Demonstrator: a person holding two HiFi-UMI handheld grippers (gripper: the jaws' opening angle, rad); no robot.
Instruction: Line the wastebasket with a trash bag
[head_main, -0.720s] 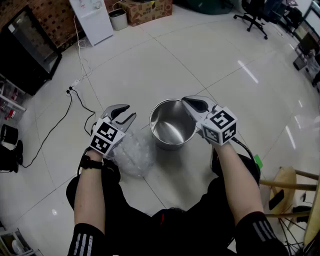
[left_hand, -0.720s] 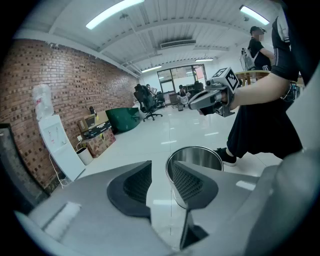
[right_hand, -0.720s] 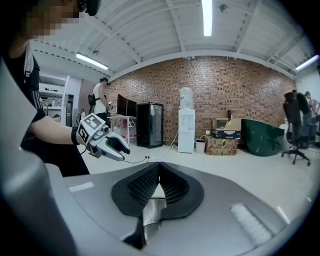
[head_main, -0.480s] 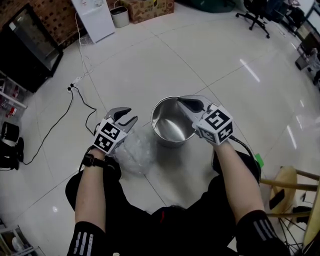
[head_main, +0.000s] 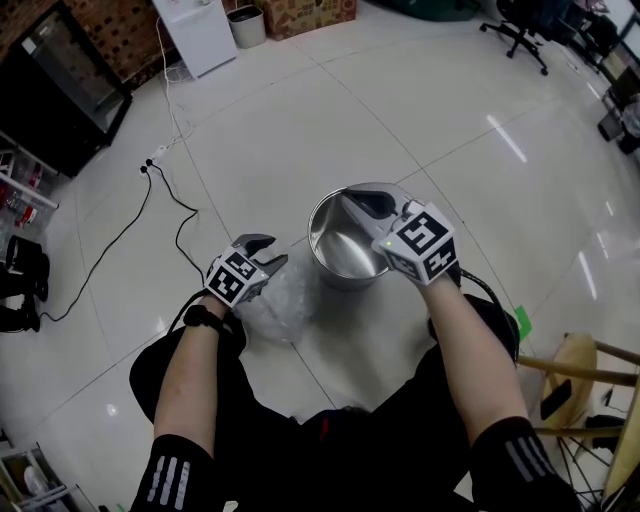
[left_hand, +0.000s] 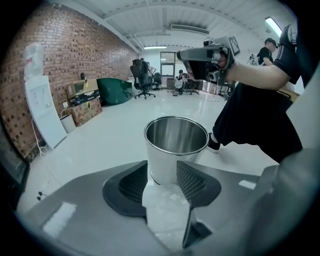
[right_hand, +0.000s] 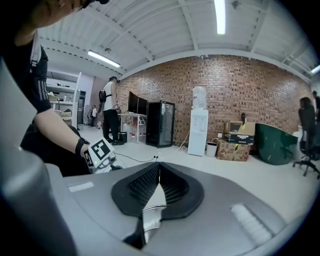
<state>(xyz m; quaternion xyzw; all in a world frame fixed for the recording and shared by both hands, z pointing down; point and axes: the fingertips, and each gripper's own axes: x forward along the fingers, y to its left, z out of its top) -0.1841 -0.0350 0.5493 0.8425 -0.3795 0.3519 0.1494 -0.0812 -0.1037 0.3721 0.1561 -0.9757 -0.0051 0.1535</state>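
Since the earlier frames the left tool (head_main: 268, 252) has sunk lower and closer to the crumpled clear trash bag (head_main: 277, 308), and the right tool (head_main: 352, 197) has slid further across the mouth of the wastebasket (head_main: 322, 215).

Now the left tool points steeply down over the upper edge of the bag, its jaws spread. The left gripper view shows bag plastic and the foot of the wastebasket through the gap, with neither pad pressing on them.

The right tool's jaws are pressed together with nothing between them. It hangs nearly level above the open top of the wastebasket, tips near the far rim.

The shiny metal wastebasket stands upright and unlined on the white tiled floor (head_main: 300, 120). The bag lies bunched on the floor just beside it, on the person's left, against its base.
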